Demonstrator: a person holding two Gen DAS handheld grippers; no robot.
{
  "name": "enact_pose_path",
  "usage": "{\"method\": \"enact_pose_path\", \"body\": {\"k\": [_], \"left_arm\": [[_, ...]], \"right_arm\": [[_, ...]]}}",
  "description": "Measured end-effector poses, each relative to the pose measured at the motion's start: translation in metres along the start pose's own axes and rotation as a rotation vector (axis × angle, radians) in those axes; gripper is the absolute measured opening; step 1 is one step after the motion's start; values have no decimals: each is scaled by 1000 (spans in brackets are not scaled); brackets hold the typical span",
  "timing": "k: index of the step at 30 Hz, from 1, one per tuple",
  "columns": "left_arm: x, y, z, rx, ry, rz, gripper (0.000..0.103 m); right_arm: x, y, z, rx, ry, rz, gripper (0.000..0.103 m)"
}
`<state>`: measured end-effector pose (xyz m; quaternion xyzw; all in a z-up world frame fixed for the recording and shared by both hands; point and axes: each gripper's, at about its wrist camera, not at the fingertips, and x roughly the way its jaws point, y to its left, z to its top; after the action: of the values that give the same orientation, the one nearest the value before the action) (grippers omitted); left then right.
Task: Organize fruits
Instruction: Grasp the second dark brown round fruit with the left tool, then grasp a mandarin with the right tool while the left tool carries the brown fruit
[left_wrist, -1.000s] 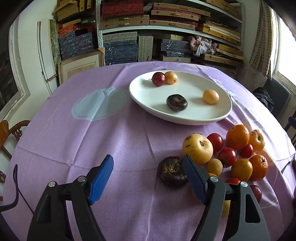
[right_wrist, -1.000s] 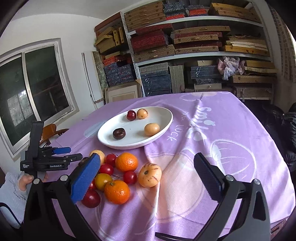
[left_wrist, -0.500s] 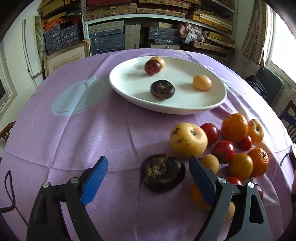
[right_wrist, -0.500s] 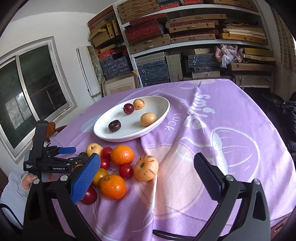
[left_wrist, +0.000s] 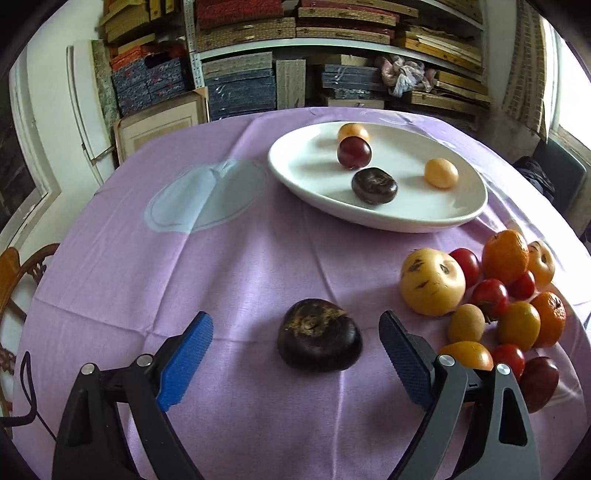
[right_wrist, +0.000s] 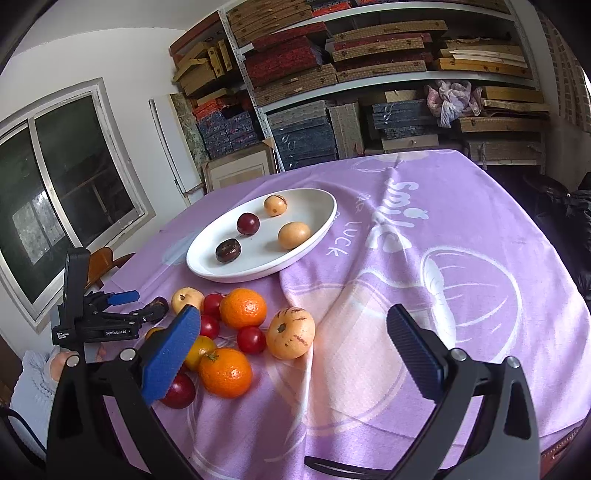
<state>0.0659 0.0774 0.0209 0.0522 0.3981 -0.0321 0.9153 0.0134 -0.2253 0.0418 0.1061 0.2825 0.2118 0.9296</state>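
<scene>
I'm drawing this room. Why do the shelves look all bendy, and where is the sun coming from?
Left wrist view: the fisheye lens curves the shelves and darkens the corners; daylight glares at the right edge, so shadows on the plate fall leftward. Right wrist view: same curving; the window looks dark, and the cloth is evenly lit.

left hand-held gripper (left_wrist: 295, 326): black frame | blue ribbed pads | silver screws | sleeve (right_wrist: 31, 387): pale blue knit
</scene>
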Motion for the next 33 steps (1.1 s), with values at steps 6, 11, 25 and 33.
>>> {"method": "enact_pose_path", "body": {"k": [6,11,25,33], "left_arm": [[6,-1,0,-9,22,-38,60],[10,-3,-1,-10,39,-42,60],[7,10,-2,-68,32,-37,47],[7,15,-2,-86,41,-31,47]], "right_arm": [[0,2,1,4,1,0,99],[0,4,1,-3,8,7,99],[8,40,-12,-161,69,60,99],[28,73,-33,-314,159,56,96]]}}
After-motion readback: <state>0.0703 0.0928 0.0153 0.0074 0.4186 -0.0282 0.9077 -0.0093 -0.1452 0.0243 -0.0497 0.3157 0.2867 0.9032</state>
